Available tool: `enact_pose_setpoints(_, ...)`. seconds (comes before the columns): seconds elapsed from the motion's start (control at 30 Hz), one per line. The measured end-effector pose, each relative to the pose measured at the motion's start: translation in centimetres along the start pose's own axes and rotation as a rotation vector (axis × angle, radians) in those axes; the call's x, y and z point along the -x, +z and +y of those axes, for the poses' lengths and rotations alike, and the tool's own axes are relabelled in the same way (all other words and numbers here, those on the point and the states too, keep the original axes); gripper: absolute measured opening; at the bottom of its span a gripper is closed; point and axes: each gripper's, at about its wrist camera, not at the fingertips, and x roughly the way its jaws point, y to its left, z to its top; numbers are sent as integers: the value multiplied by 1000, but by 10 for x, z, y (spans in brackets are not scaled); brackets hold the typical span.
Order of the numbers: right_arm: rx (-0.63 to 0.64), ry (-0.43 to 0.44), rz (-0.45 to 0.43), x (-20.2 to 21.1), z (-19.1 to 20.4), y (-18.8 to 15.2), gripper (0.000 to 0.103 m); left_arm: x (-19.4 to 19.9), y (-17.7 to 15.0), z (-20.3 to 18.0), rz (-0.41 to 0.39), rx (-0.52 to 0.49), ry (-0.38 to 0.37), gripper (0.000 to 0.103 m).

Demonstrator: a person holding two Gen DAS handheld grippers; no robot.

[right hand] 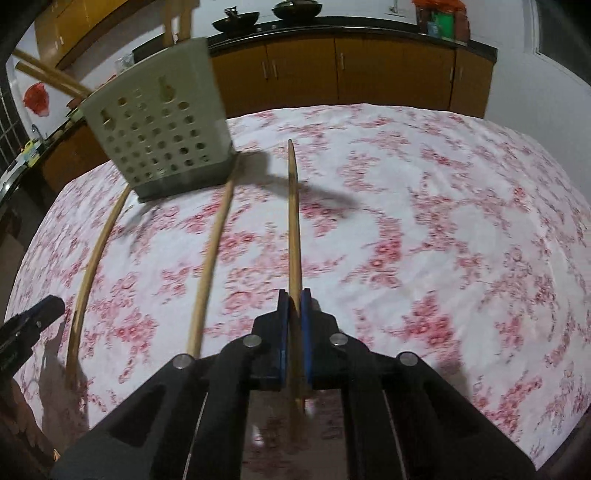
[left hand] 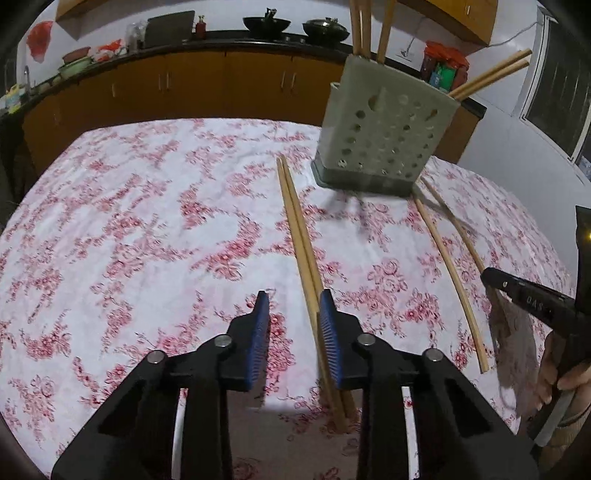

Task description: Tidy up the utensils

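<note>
A grey perforated utensil holder [left hand: 384,133] stands on the flowered tablecloth with several chopsticks standing in it; it also shows in the right wrist view [right hand: 159,122]. My left gripper [left hand: 293,301] is open over a pair of chopsticks [left hand: 299,236] that lies on the cloth beside its right finger. My right gripper [right hand: 294,299] is shut on a pair of chopsticks [right hand: 293,221] pointing forward. Two loose chopsticks [right hand: 212,258] lie between the grippers, one [right hand: 92,258] further left; they also show in the left wrist view [left hand: 447,266].
The table with the flowered cloth [left hand: 147,221] fills both views. Behind it runs a counter with brown cabinets [left hand: 184,85], woks [left hand: 266,24] and bottles. The right gripper's body [left hand: 535,302] shows at the right edge of the left wrist view.
</note>
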Motion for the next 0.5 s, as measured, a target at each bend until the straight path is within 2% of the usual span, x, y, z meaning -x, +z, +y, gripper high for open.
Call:
enact_pose_setpoints(0.3,1,-6,-2,-1,-3,0,8,-10,-6,-6,42,-26,-3,21)
enact_pose_setpoints(0.5,-1,-26,-2,1,-5,-1,8,-16,-5,-12,54,-50,29,20)
